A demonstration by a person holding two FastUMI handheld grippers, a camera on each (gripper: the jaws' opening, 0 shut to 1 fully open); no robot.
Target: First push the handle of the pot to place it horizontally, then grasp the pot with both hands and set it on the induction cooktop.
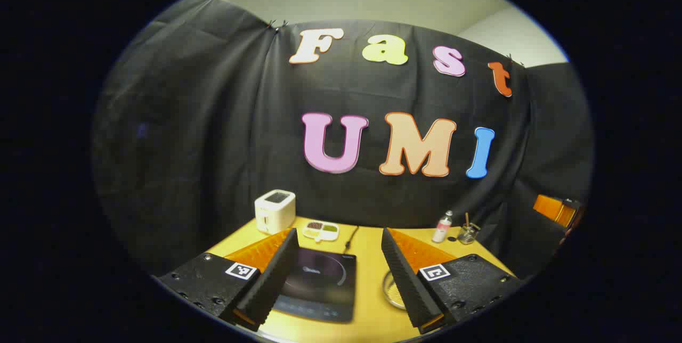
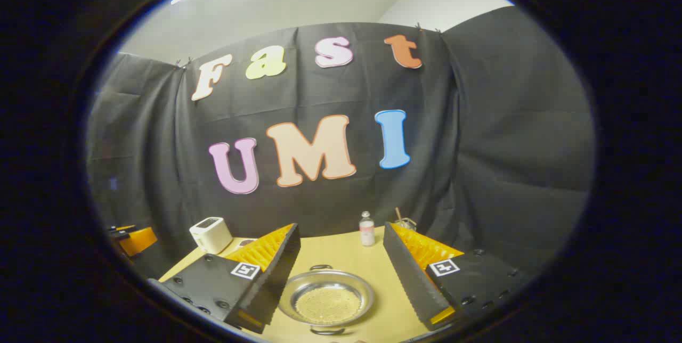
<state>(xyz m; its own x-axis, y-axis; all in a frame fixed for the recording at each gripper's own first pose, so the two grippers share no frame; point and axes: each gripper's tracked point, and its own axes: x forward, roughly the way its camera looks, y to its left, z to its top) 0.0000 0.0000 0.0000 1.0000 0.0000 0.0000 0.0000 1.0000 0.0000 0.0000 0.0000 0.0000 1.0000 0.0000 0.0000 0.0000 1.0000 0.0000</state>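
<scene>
On a yellow surface (image 1: 367, 258) in a black-draped booth, a white toaster (image 1: 275, 211) stands at the far left with a small divided dish (image 1: 321, 230) beside it. In the left gripper view, the left claw (image 1: 338, 290) hangs open and empty above the black induction cooktop (image 1: 322, 284). To the cooktop's right sits the steel pot (image 2: 326, 297). In the right gripper view it lies straight ahead of the right claw (image 2: 341, 290), which is open and holds nothing. The pot's two small loop handles point toward and away from that claw, one far (image 2: 321, 267), one near (image 2: 326, 331). The right claw looks nearer for the push. A bottle (image 2: 366, 229) stands at the back.
</scene>
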